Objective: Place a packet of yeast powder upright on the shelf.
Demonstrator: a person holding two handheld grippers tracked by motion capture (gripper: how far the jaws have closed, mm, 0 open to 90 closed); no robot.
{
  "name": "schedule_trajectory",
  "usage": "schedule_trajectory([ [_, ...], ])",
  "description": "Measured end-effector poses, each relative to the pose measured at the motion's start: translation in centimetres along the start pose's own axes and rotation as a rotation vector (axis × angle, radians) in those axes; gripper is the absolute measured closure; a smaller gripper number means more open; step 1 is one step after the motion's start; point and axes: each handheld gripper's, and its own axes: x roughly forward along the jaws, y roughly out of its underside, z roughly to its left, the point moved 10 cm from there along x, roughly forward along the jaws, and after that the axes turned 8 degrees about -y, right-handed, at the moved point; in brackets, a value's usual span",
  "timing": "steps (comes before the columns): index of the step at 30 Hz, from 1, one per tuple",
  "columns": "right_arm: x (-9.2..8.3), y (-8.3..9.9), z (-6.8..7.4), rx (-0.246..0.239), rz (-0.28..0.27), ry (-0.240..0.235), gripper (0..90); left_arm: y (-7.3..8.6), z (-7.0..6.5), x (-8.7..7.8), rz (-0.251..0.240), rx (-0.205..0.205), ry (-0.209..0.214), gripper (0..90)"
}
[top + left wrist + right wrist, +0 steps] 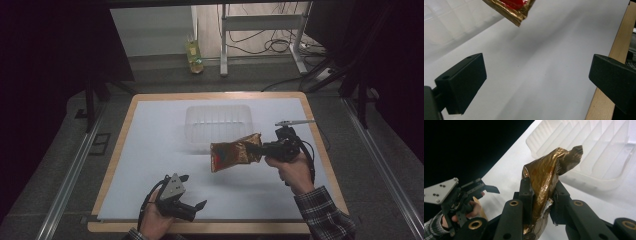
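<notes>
A gold foil pouch (234,154) with a red print is pinched at one end by the right claw (261,148), whose jaws are pressed tight on the crumpled foil. The pouch is held clear above the white surface (150,145), just right of its centre, with its free end pointing towards 9 o'clock. In the right gripper view the twisted foil (549,175) is seen rising from between the two black jaws.

A clear ribbed plastic container (218,123) is set on the surface at 12 o'clock from the pouch, close behind it; whether the two touch cannot be told. In the right gripper view the container (599,152) is seen at 2 o'clock from the pouch.

The left claw (194,192) is held near the front edge of the surface, at 7 o'clock from the pouch and well apart from it. Its jaws are spread wide with nothing between them. In the left gripper view a corner of the pouch (510,10) is seen at 12 o'clock, above bare surface.
</notes>
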Motion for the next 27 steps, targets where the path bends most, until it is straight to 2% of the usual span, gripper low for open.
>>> schedule_trajectory([
  [12, 0.7, -2.1, 0.0, -0.002, -0.018, 0.006, 74.0, 0.1, 0.1, 0.1, 0.009, 0.023, -0.017, 0.6],
  [27, 1.9, -5.5, -0.4, -0.004, -0.043, 0.053, 73.9, 0.2, 0.2, 0.2, 0.017, 0.027, -0.019, 0.4],
])
